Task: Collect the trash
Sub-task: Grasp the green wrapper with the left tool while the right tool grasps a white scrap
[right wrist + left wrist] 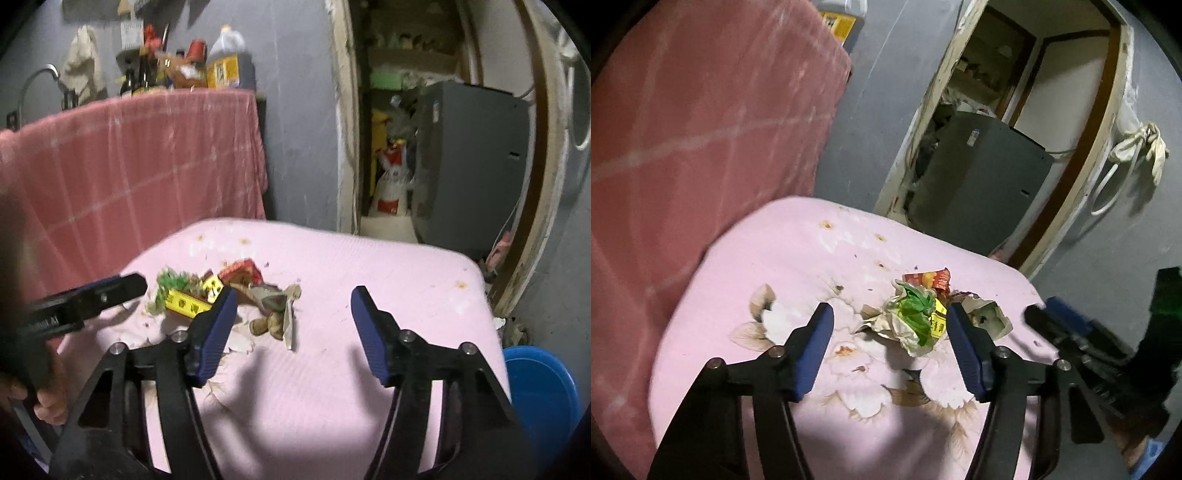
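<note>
A heap of crumpled trash lies on a pink flowered cloth covering a table: green, yellow and red wrappers with white paper. My left gripper is open just in front of it; its right finger is close to the yellow wrapper, and neither pad presses on anything. The right gripper shows at the right edge. In the right wrist view my right gripper is open, with a brown crumpled piece lying on the cloth between its fingers. The rest of the trash sits past its left finger, with the left gripper beside it.
A counter draped in red checked cloth stands behind left, bearing bottles and a tap. A doorway with a grey box is behind right. A blue basin sits by the table's right edge. A hand holds the left gripper.
</note>
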### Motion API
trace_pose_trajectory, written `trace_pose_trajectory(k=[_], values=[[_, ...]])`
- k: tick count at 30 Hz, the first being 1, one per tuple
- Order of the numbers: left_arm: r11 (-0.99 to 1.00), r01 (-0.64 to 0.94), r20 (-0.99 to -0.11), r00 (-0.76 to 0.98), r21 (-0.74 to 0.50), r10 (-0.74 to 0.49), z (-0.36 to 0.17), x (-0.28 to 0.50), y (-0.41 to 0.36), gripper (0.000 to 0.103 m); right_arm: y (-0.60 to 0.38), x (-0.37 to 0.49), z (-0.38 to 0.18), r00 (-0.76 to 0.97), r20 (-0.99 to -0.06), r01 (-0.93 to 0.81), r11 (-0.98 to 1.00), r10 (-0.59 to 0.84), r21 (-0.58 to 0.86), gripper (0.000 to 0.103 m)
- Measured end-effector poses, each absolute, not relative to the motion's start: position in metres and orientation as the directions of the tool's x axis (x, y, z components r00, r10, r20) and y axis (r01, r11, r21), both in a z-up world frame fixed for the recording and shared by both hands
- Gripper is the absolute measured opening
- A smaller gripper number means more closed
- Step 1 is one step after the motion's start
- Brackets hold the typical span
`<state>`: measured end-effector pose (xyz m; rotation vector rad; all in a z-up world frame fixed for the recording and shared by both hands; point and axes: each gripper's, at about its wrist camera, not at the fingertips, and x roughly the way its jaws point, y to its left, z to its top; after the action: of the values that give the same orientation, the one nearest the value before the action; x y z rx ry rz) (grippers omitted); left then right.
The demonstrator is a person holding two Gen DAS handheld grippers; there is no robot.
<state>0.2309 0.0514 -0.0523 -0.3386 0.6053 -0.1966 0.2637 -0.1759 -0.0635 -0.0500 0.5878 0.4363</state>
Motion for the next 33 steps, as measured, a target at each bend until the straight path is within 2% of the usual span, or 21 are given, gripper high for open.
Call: trace_pose_trajectory(k=[7,11,16,23,26,33], values=[[0.897,0.096,-0.558,0.753,-0.432,-0.349,-0.056,0.248,0.049,0.054,-0.168,0.285,-0.075,0.683,-0.621,-0.420,0.902,0.385,0.098,0.041],[0.879,0.086,-0.568,0.732,-0.470,-0.376,-0.058,0.253,0.050,0.041,-0.169,0.291,-0.080,0.661,-0.645,-0.411,0.904,0.384,0.118,0.028],[0.870,0.093,-0.569,0.722,-0.484,-0.394,-0.055,0.256,0.053,0.029,-0.169,0.291,-0.085,0.636,-0.667,-0.413,0.902,0.387,0.130,0.006],[0.863,0.110,-0.566,0.713,-0.493,-0.415,-0.052,0.251,0.047,0.014,-0.172,0.285,-0.082,0.640,-0.657,-0.413,0.899,0.399,0.143,0.001],[0.862,0.112,-0.563,0.715,-0.494,-0.416,-0.050,0.250,0.046,0.003,-0.175,0.281,-0.079,0.654,-0.640,-0.410,0.900,0.403,0.148,0.001],[0.860,0.123,-0.552,0.719,-0.496,-0.421,-0.048,0.240,0.041,0.002,-0.184,0.268,-0.074,0.675,-0.613,-0.404,0.901,0.410,0.158,0.001]])
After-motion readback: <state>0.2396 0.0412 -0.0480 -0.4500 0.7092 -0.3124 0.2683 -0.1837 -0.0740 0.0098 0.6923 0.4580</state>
